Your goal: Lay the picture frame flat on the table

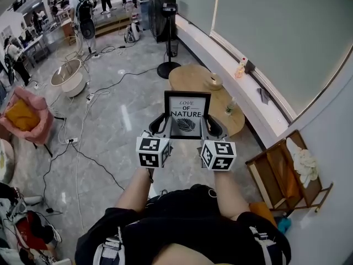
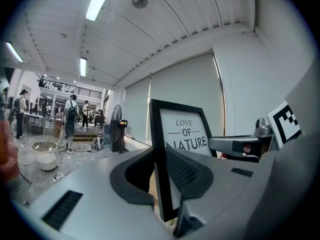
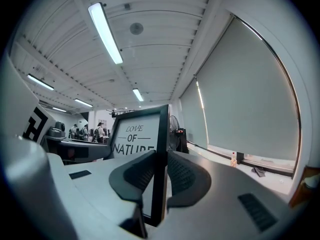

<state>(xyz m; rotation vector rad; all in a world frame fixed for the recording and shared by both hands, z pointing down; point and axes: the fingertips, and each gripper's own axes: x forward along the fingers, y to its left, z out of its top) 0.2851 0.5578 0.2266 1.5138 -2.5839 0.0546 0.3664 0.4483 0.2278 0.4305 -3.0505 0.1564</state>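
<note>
A round wooden table [image 1: 188, 77] stands on a grey marble floor [image 1: 118, 123], with a fan [image 1: 164, 12] behind it. Over the table's near edge the picture frame [image 1: 186, 115] stands upright, the left gripper [image 1: 159, 124] clamped on its left edge and the right gripper [image 1: 214, 127] on its right.

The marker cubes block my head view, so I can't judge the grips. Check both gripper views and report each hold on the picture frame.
Observer: The left gripper has its jaws shut on the picture frame at its left border, one jaw in front, one behind.
Operator: Now the right one.
Observer: The right gripper has its jaws shut on the right border, the same way.
Operator: Report the tilt.
Observer: In both gripper views the gripped border runs upright between the jaws; the frame is not laid flat yet.
</note>
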